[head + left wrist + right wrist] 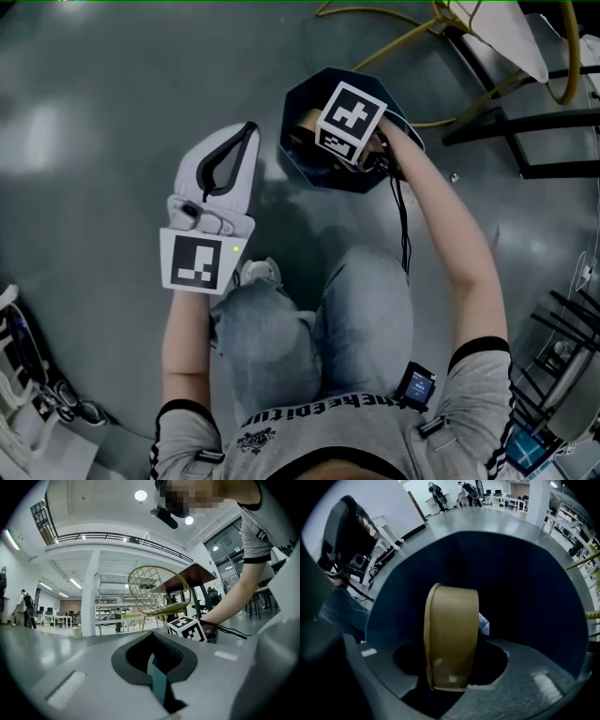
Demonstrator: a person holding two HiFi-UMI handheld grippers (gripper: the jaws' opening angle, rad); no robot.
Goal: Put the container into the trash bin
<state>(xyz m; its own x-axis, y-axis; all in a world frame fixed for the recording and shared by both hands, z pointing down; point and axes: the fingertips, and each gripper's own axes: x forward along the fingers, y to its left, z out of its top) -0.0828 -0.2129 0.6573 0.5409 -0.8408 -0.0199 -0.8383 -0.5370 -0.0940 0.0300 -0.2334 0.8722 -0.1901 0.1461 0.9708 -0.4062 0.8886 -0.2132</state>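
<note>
A tan round container (452, 634) is held on its side, with my right gripper (452, 679) shut on its lower edge. It hangs inside the mouth of the dark blue trash bin (525, 583), whose walls surround it. In the head view the bin (298, 94) stands on the grey floor in front of the person's knees. The right gripper (319, 131) reaches into it under its marker cube, and a bit of the tan container (305, 121) shows. My left gripper (247, 131) hovers to the left of the bin, shut with nothing in it; the left gripper (159, 679) points at open floor.
A scrap of white paper (483, 623) lies in the bin behind the container. A yellow wire chair (154, 590) and dark table frames (525, 131) stand beyond the bin. The person's jeans-clad legs (319, 328) sit below it. Gear and cables (28, 394) lie at the lower left.
</note>
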